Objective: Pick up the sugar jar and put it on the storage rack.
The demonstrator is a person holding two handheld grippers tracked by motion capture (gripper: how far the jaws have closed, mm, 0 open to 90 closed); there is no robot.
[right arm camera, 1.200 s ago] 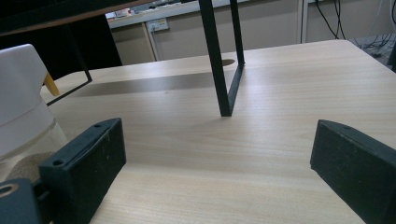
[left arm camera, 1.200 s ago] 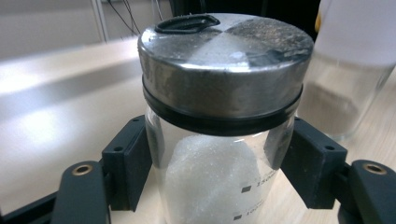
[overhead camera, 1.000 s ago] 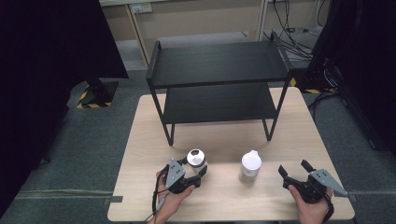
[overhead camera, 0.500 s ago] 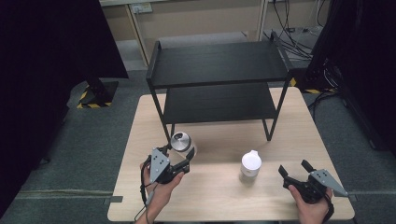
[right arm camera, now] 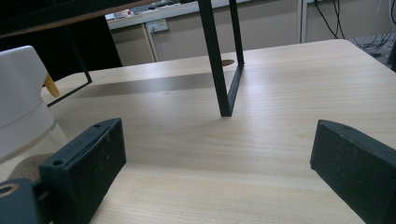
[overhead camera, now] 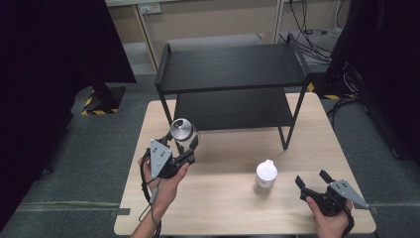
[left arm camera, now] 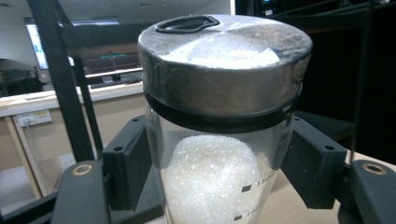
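Two tools are out over the bench [overhead camera: 233, 198]: the left tool [overhead camera: 185, 146] clamps a metal-lidded glass jar [overhead camera: 182, 131] of white grains, apparently sugar, held off the surface before the black rack [overhead camera: 233, 79]. The right tool [overhead camera: 313, 183] rests wide, holding nothing, beside a white-capped bottle [overhead camera: 266, 174].

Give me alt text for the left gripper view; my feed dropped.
A clear glass jar with a brushed metal lid, partly filled with white crystals, is clamped between the left gripper's two black jaws. Behind it rise a black metal shelf frame and a beige wall.

Black left gripper [overhead camera: 185, 144], right gripper [overhead camera: 311, 179]; grey three-cornered top plates; black trailing cable.
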